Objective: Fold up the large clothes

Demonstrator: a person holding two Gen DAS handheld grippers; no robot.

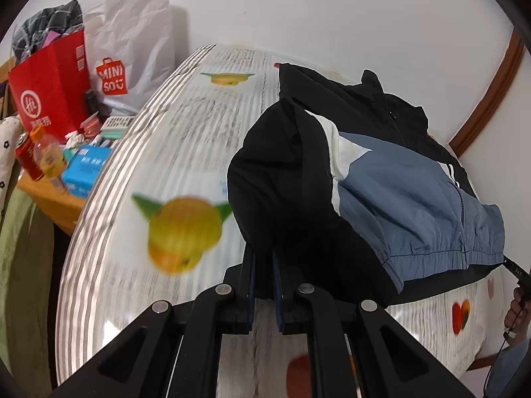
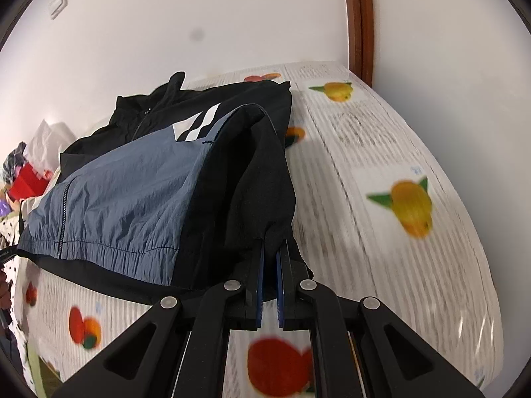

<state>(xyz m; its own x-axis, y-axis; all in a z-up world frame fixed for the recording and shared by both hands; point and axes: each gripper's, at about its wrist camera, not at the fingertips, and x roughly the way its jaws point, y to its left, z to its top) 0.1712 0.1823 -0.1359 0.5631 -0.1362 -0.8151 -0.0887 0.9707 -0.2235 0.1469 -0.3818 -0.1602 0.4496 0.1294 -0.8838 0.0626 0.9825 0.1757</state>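
Jacket (image 1: 398,192) black sleeves pinched tight by left hand-held gripper (image 1: 264,258) and right hand-held gripper (image 2: 270,248)

1. Black sleeve cloth of the jacket (image 1: 415,192) covers the left gripper (image 1: 264,255) fingertips.
2. The right gripper (image 2: 272,248) tips are buried likewise.
3. The fruit-print bedsheet (image 1: 166,172) is motion-blurred; its printed text is unreadable.
4. A hand (image 1: 517,308) is cut off at the left view's edge.

The black and blue-grey zip jacket (image 1: 398,179) lies on the fruit-printed striped bed cover (image 1: 186,139); a cluttered wooden side table (image 1: 49,195) stands left of the bed.
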